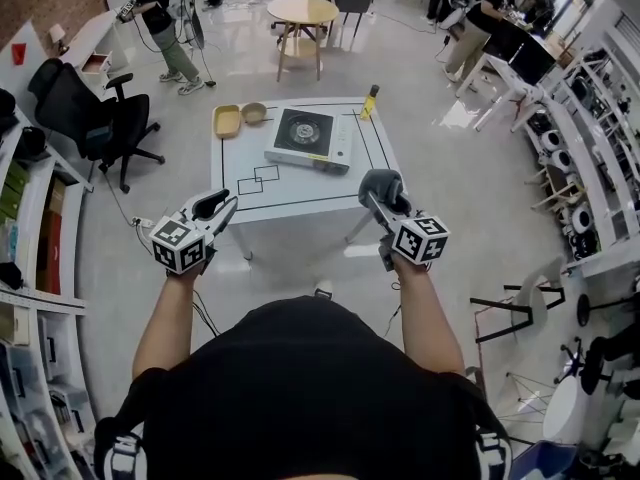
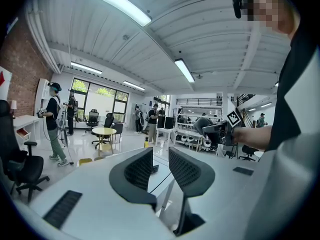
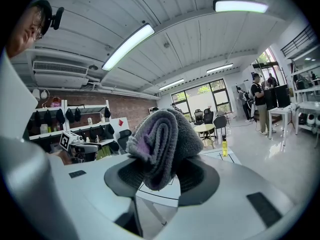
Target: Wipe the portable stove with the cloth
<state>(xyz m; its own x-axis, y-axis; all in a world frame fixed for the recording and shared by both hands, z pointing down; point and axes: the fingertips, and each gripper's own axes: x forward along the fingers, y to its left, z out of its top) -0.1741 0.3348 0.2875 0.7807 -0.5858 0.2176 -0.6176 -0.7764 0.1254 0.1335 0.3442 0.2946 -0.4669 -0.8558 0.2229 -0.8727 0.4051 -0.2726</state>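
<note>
My right claw (image 3: 161, 171) pinches the cloth (image 3: 160, 134), left claw (image 2: 161, 166) spread, stove (image 1: 308, 138) mid-counter (image 1: 300, 196).

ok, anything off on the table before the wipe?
Nothing spilled or damaged. The stove sits slightly askew to the table's marked lines; tray, bowl and bottle look fine at the far edge.

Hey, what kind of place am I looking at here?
Probably a robotics lab or data-collection workspace, indoors. A white table marked with black outlines holds a portable stove, there are office chairs around it, and other people are working around the open room.
</note>
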